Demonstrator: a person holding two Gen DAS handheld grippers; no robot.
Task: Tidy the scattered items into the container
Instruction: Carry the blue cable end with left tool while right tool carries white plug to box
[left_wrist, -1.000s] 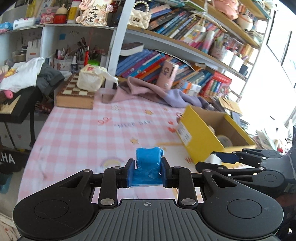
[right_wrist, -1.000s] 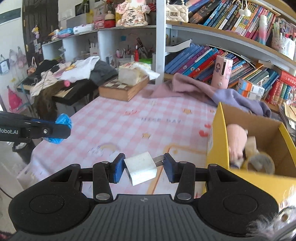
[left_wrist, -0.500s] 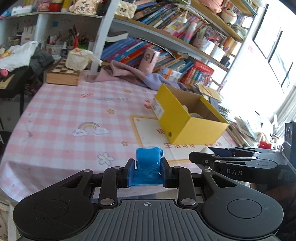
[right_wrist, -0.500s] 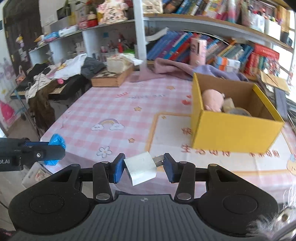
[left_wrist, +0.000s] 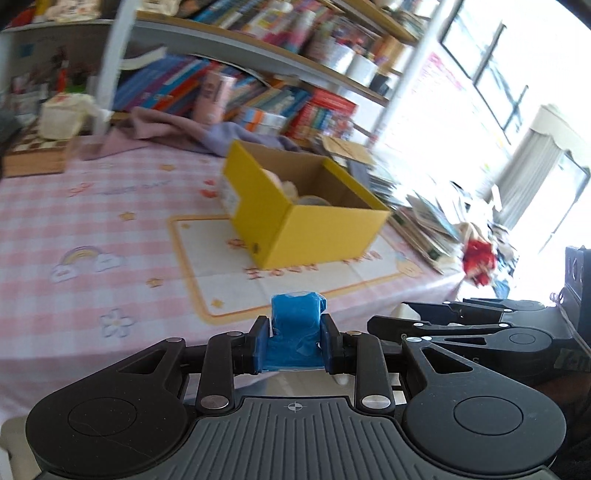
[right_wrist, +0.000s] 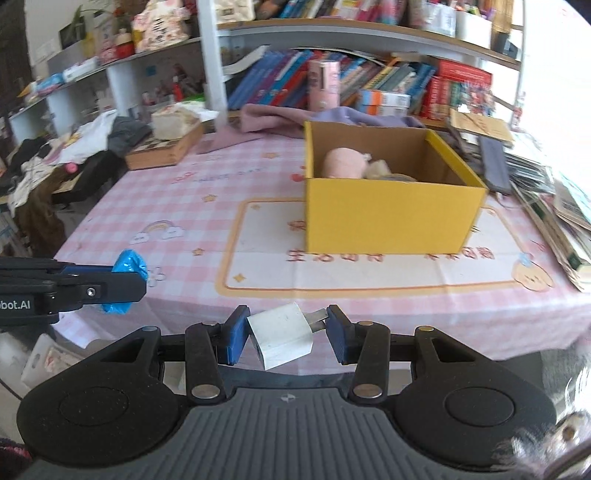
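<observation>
My left gripper (left_wrist: 294, 343) is shut on a blue plastic-wrapped roll (left_wrist: 295, 325), held off the table's near edge. It also shows in the right wrist view (right_wrist: 125, 277) at the left. My right gripper (right_wrist: 286, 332) is shut on a white plug charger (right_wrist: 279, 334), its prongs against the right finger. The right gripper also shows in the left wrist view (left_wrist: 391, 320). The open yellow cardboard box (right_wrist: 384, 218) stands on the table ahead, with a pink plush toy (right_wrist: 343, 162) and other items inside. It also shows in the left wrist view (left_wrist: 280, 218).
The table has a pink checked cloth (right_wrist: 177, 199). A wooden chessboard box (right_wrist: 162, 151) and purple cloth (right_wrist: 280, 118) lie at the back. Stacked books and papers (right_wrist: 546, 199) line the right edge. Bookshelves (right_wrist: 332, 85) stand behind.
Both grippers have pulled back from the table toward its near edge, still holding their items. The left wrist view has swung to the right; the box now looks smaller and farther away.
</observation>
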